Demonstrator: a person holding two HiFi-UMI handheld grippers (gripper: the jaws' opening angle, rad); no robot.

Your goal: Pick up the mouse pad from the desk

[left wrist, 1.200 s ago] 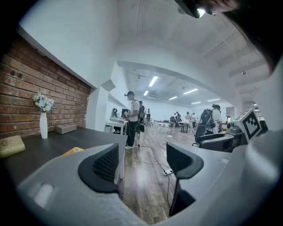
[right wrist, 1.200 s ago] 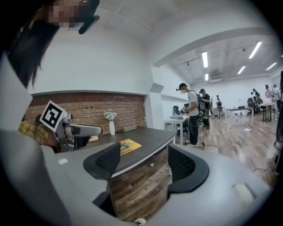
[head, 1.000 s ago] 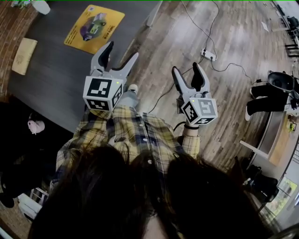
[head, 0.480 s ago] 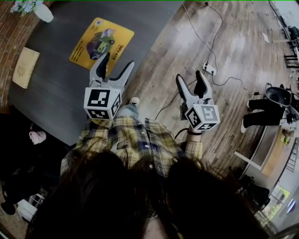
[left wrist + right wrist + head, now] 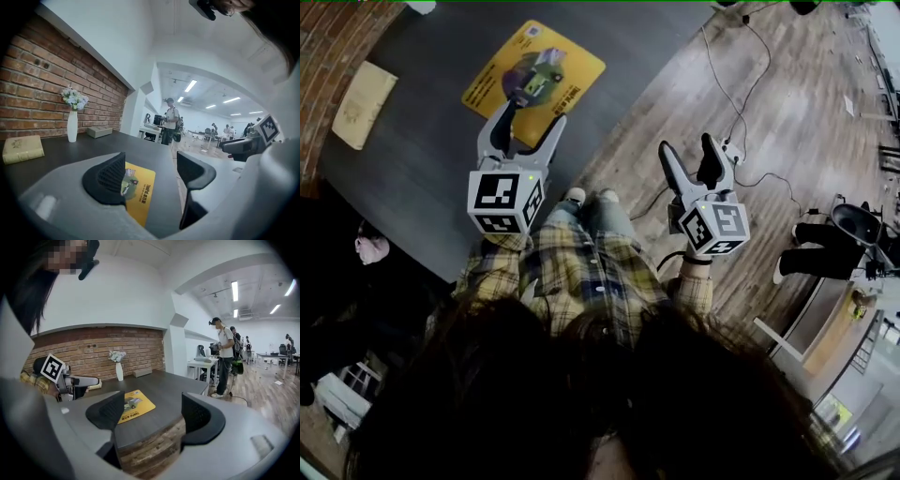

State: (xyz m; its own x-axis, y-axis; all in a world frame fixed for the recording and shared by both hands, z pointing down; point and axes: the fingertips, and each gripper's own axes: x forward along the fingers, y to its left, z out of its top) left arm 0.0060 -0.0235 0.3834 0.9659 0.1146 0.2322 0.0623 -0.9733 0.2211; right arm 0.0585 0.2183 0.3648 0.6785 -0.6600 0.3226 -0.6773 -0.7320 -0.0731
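Mouse pad (image 5: 534, 75) pickup has not begun; both grippers are held out in front of the person. Left gripper (image 5: 534, 114), grey plastic with black ribbed pads, points at the pad's near edge with its jaws wide apart and empty. Right gripper (image 5: 687, 145) hangs over the wood floor (image 5: 750, 112) beside the desk (image 5: 422, 187), jaws opening, nothing between them. The pad, a thin yellow rectangle with a printed picture, lies flat on the dark matte desk, its long axis roughly along the desk's edge. Beyond stand a tan book (image 5: 363, 103), a white vase (image 5: 71, 131) and a brick wall (image 5: 47, 93).
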